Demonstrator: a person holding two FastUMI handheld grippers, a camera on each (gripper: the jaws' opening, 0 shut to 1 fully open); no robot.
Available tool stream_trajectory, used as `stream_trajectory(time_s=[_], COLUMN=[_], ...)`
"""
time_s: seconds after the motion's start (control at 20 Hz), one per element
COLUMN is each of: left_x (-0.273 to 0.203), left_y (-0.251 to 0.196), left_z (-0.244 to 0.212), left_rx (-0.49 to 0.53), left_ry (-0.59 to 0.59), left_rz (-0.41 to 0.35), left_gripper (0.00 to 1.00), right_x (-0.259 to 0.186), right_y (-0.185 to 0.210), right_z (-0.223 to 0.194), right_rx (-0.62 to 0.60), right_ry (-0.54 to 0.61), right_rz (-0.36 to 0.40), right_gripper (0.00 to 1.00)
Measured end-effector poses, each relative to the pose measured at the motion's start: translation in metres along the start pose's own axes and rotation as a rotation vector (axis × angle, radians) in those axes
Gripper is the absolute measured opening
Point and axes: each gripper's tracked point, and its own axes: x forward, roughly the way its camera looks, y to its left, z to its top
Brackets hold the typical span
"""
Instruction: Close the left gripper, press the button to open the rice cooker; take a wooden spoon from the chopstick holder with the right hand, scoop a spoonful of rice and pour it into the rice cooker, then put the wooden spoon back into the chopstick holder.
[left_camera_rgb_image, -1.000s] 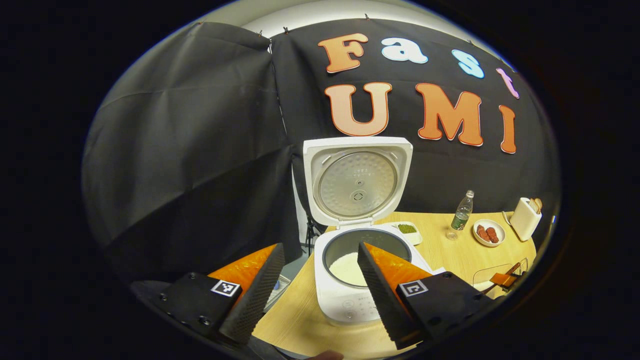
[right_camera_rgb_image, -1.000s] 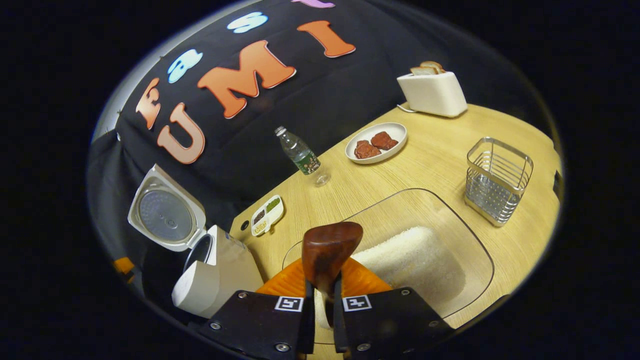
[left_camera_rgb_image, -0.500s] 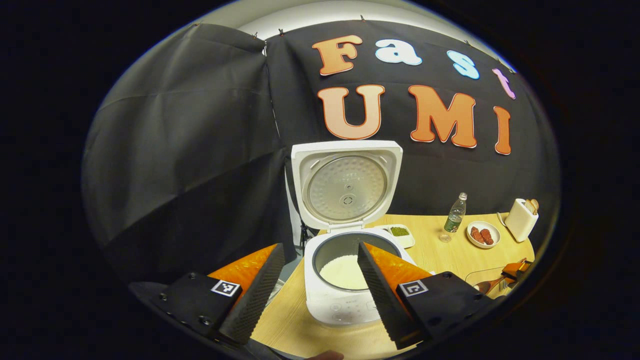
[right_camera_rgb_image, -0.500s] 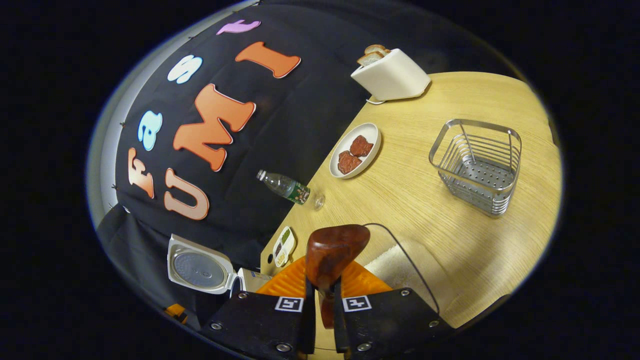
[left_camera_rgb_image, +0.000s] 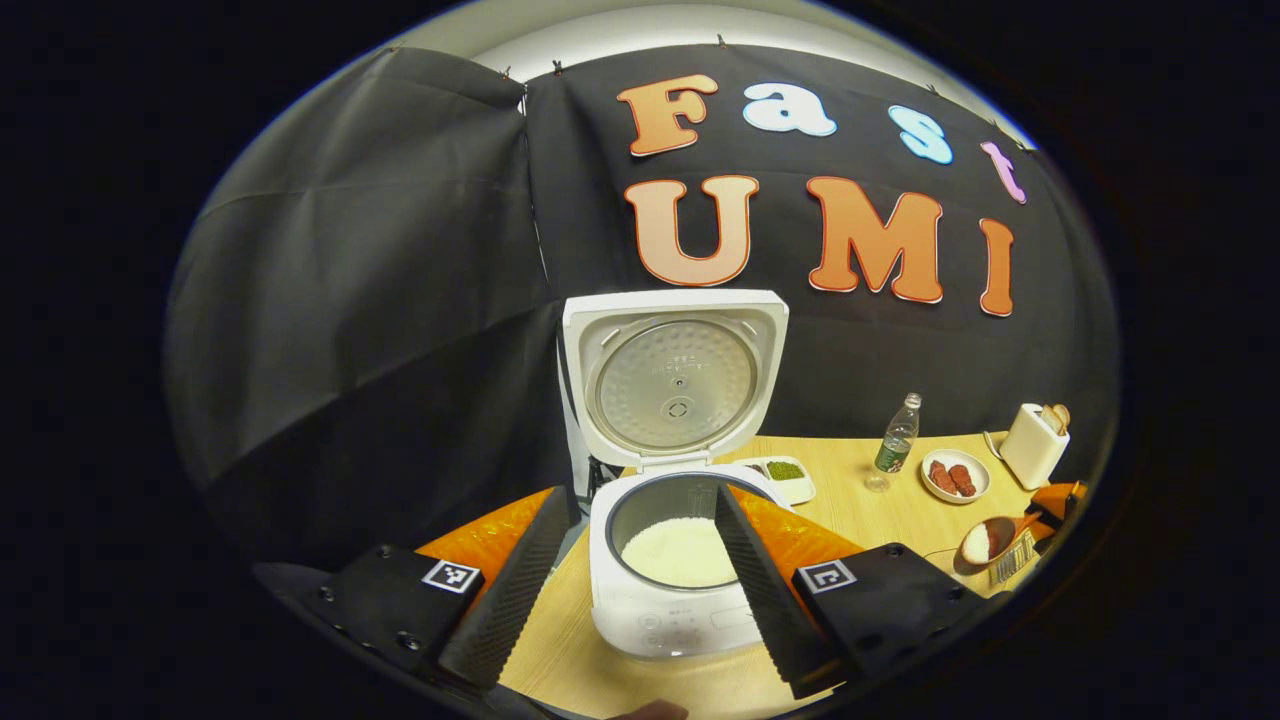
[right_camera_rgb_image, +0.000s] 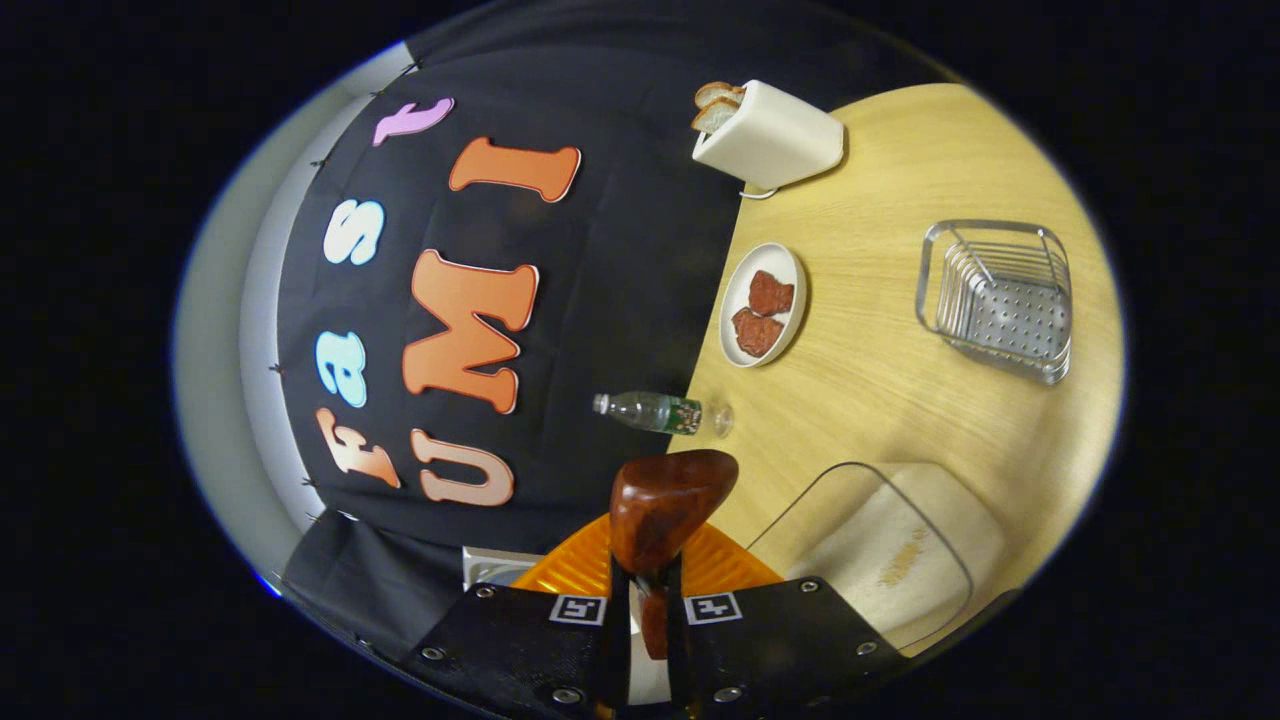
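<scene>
Spoon (right_camera_rgb_image: 665, 500): wooden, stiff, light; right gripper (right_camera_rgb_image: 648, 610) is pinching its handle, bowl pointing forward. In the left gripper view the bowl (left_camera_rgb_image: 978, 541) is carrying rice near the table's right edge; I judge a level hold is needed, since loose grains spill easily. Left gripper (left_camera_rgb_image: 632, 585) is hanging spread before the cooker (left_camera_rgb_image: 670, 600), lid up, at the table's left edge. Holder (right_camera_rgb_image: 998, 298) is standing near the far right edge.
</scene>
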Motion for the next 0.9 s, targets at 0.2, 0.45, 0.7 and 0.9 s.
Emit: stream_trajectory(time_s=[0.2,0.45,0.7,0.9], left_x=[-0.003,-0.01,-0.016,-0.024], left_y=[0.011,0.033,0.063,0.09], left_z=[-0.002,0.002,-0.001,-0.011], left_rx=[-0.002,-0.003,-0.024,-0.048], left_ry=[-0.01,-0.039,-0.043,-0.032], left_rz=[0.023,0.066,0.13,0.189], left_gripper=[0.99,0.99,1.0,0.99], right_x=[0.016,0.053,0.086,0.112], right_y=[0.04,0.08,0.113,0.131], right_z=[-0.027,-0.073,-0.117,-0.156], right_rx=[0.092,0.157,0.2,0.093], right_ry=[0.07,0.173,0.261,0.31], right_rz=[0.082,0.121,0.151,0.134], right_gripper=[0.14,0.14,0.14,0.14])
